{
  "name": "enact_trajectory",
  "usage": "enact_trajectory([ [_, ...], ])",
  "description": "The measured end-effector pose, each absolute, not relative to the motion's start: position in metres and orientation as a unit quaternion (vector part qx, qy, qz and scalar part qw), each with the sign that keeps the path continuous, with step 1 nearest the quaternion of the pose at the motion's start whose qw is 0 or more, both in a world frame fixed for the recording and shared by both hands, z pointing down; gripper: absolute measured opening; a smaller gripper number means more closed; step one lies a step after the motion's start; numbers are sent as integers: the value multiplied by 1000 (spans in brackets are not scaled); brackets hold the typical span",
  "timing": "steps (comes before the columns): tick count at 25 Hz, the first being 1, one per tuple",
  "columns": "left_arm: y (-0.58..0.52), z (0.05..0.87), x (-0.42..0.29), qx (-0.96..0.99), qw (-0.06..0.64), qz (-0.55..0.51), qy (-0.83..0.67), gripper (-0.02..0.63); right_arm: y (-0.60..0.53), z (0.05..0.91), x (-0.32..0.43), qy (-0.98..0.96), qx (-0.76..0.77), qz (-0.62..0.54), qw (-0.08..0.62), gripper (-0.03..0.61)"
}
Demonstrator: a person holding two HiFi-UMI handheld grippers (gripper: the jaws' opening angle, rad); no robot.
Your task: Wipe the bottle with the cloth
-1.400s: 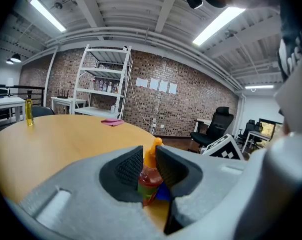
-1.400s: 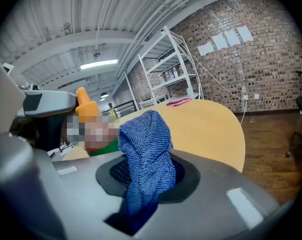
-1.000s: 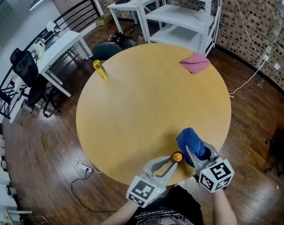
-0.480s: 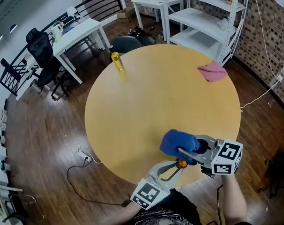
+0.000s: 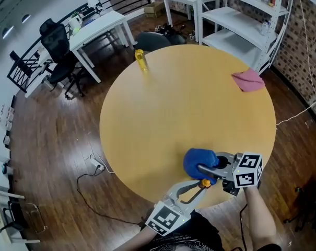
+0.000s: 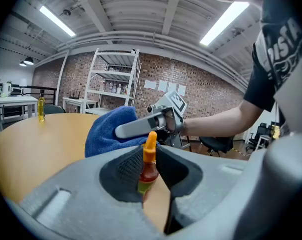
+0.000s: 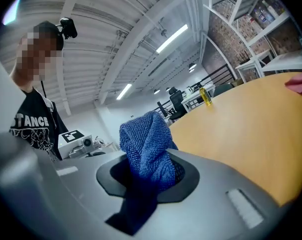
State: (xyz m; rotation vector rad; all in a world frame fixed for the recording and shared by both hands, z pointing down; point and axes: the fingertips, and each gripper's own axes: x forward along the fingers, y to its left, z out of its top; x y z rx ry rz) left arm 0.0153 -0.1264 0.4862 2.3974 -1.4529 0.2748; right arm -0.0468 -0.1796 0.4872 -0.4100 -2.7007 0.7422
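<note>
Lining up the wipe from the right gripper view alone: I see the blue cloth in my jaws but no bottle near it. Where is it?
Observer: The small orange-capped bottle is clamped in the left gripper, cap sticking up past its jaws.
Operator: How close is my cloth?
Observer: In the left gripper view the blue cloth sits right behind the cap; I can't tell whether they touch.
Operator: Where on the table is this?
Observer: The head view puts it at the near edge of the round table.

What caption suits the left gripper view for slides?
Left tongs grip a small orange-capped bottle upright; right tongs hold a blue cloth just behind it, over the wooden table.
</note>
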Motion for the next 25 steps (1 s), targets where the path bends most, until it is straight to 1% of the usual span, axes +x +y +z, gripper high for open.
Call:
enact_trajectory([
  [11,-127,483,14,824,175,83,-532,71,-183,544,-52,-910,-191,275,243,83],
  [17,-131,482,12,818,181,81,-540,71,-184,567,-53,-899,-208,281,264,81],
  [25,-128,485,4,814,188,79,-545,71,-190,599,-58,-919,-158,195,303,83],
])
